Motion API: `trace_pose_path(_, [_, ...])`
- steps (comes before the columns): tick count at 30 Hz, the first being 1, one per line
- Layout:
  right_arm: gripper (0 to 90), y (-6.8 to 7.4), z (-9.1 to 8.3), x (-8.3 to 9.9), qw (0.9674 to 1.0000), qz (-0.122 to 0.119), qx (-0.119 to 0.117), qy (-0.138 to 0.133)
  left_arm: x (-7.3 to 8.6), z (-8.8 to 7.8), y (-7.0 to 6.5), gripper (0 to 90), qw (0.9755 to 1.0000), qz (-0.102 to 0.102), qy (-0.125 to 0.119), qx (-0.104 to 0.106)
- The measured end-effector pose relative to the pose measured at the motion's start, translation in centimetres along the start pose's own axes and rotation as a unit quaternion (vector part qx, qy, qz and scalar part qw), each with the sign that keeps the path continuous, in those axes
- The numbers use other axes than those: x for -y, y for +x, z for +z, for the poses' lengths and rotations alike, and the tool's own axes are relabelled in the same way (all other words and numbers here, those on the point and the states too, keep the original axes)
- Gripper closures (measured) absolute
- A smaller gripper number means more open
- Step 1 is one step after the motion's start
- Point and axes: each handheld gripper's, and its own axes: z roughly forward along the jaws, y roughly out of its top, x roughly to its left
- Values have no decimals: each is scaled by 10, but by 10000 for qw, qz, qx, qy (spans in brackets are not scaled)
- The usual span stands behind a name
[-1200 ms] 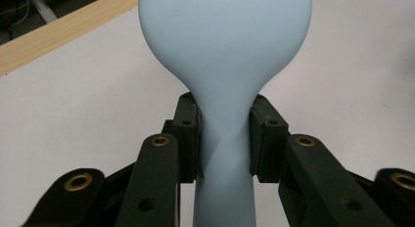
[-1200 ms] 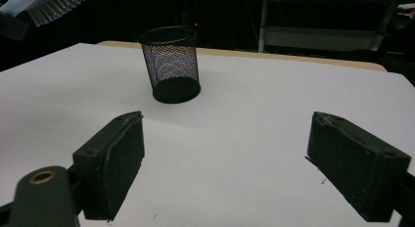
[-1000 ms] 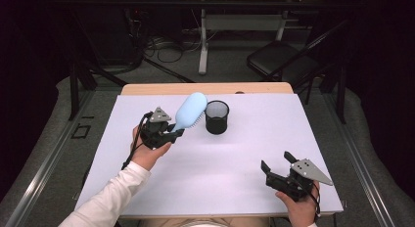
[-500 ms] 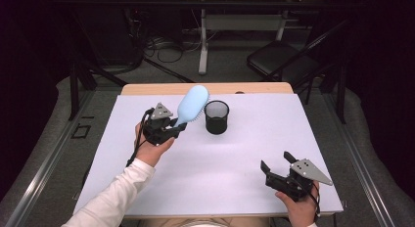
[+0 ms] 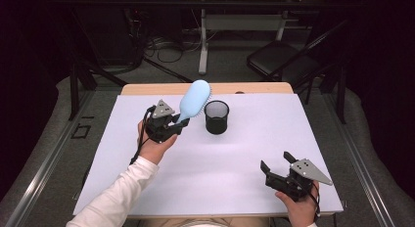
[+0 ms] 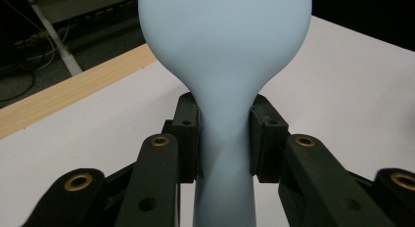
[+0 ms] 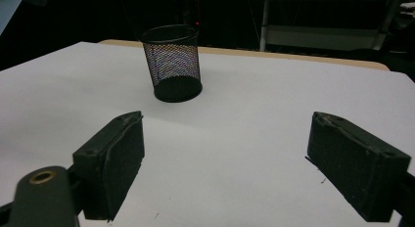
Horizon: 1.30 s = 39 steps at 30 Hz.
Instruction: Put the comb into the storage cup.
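My left gripper (image 5: 179, 124) is shut on the narrow handle of a light blue hairbrush (image 5: 195, 99), held above the table with its head tilted up and to the right. In the left gripper view the brush (image 6: 226, 56) rises between the two pads (image 6: 187, 136). A black mesh cup (image 5: 217, 117) stands upright just right of the brush head, and the right gripper view has it (image 7: 172, 62) ahead. My right gripper (image 5: 277, 166) rests open near the front right of the table with nothing between its jaws (image 7: 222, 163).
A white sheet (image 5: 244, 153) covers the table, with a wooden edge (image 5: 147, 88) at the back. Behind the table are a black chair (image 5: 281, 58), a white stand leg (image 5: 203, 46) and cables on the floor.
My left gripper has lifted the hairbrush a little higher and farther back, toward the cup. The right gripper has not moved.
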Motion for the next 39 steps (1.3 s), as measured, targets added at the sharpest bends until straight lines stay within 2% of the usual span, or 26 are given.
trace_pose_path(12, [135,-1,1,0,10000,30,2,29,-2,4,0,695,9997,-90,-207,86])
trace_pose_path(24, [134,1,9,-4,9984,-50,-371,417,-2,8,-3,696,9995,-72,-296,113])
trace_pose_path(30, [114,4,12,-6,9975,-180,-386,563,-3,10,-4,695,9994,-89,-309,138])
trace_pose_path(39, [64,5,16,-10,9964,-124,-454,707,-3,9,-6,695,9992,-66,-357,158])
